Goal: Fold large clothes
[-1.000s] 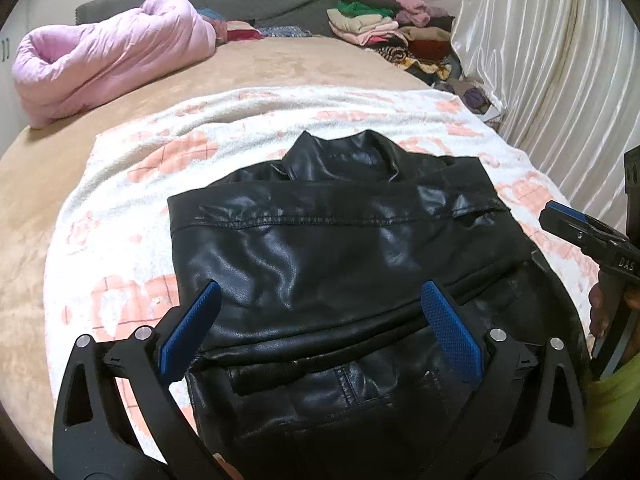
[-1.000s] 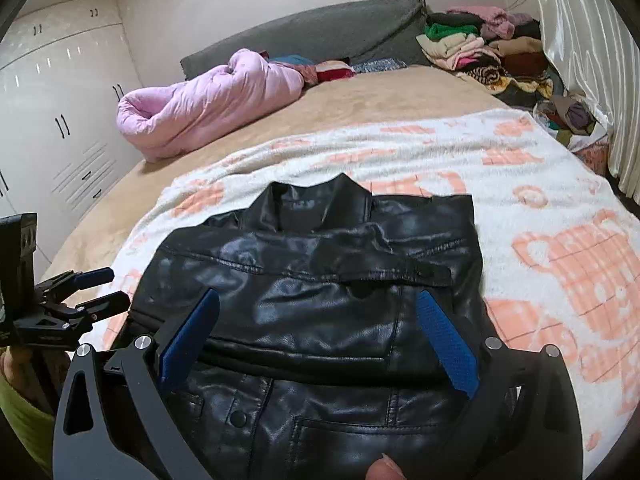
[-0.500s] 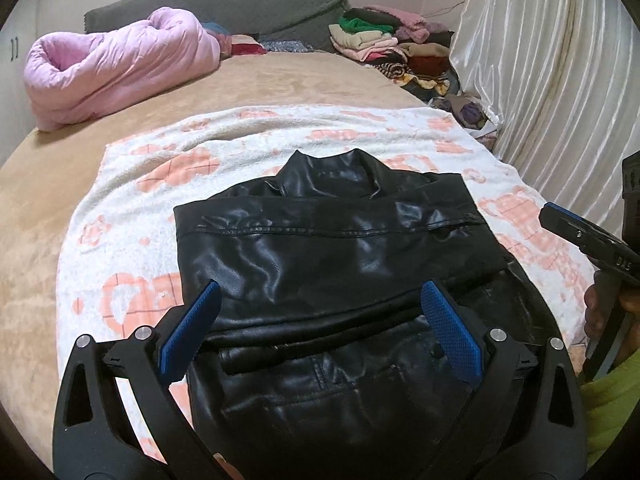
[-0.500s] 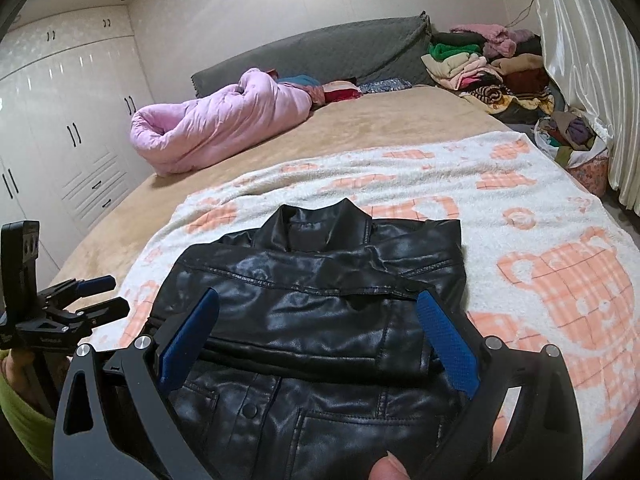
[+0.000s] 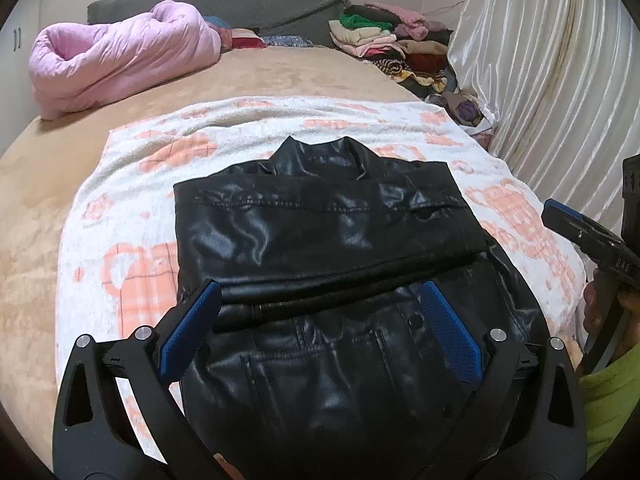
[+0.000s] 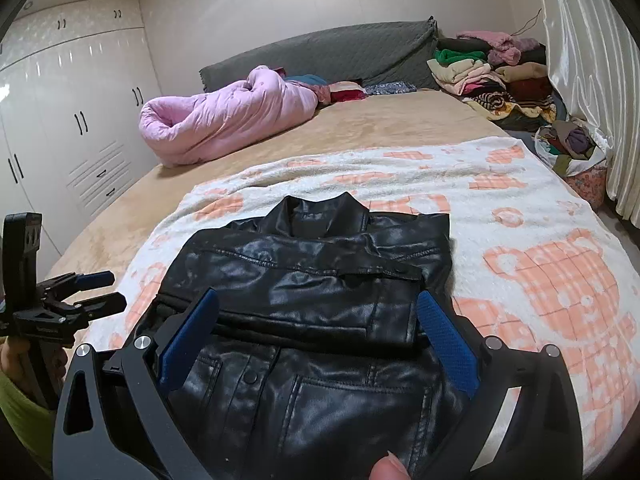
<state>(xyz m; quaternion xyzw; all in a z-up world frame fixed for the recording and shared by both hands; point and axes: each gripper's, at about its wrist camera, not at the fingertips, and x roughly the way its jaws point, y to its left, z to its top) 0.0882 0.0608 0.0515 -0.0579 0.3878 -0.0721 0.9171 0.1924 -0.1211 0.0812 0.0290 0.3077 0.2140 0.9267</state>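
A black leather jacket (image 5: 320, 232) lies on a white and orange blanket (image 5: 132, 184) on the bed, collar away from me, its sleeves folded across the body. It also shows in the right wrist view (image 6: 312, 288). My left gripper (image 5: 320, 320) is open and empty, raised over the jacket's lower part. My right gripper (image 6: 316, 328) is open and empty, raised over the same end. Each gripper shows in the other's view, the right one (image 5: 580, 232) at the right edge, the left one (image 6: 88, 292) at the left edge.
A rolled pink duvet (image 6: 224, 116) lies at the far left of the tan bed (image 6: 400, 124). Piles of clothes (image 6: 488, 72) stand at the far right by a grey headboard (image 6: 320, 52). A shiny curtain (image 5: 552, 72) hangs on the right, white wardrobes (image 6: 60, 120) on the left.
Both grippers have drawn back and risen from the jacket, which now looks smaller and farther away. Both stay open. The jacket has not moved.
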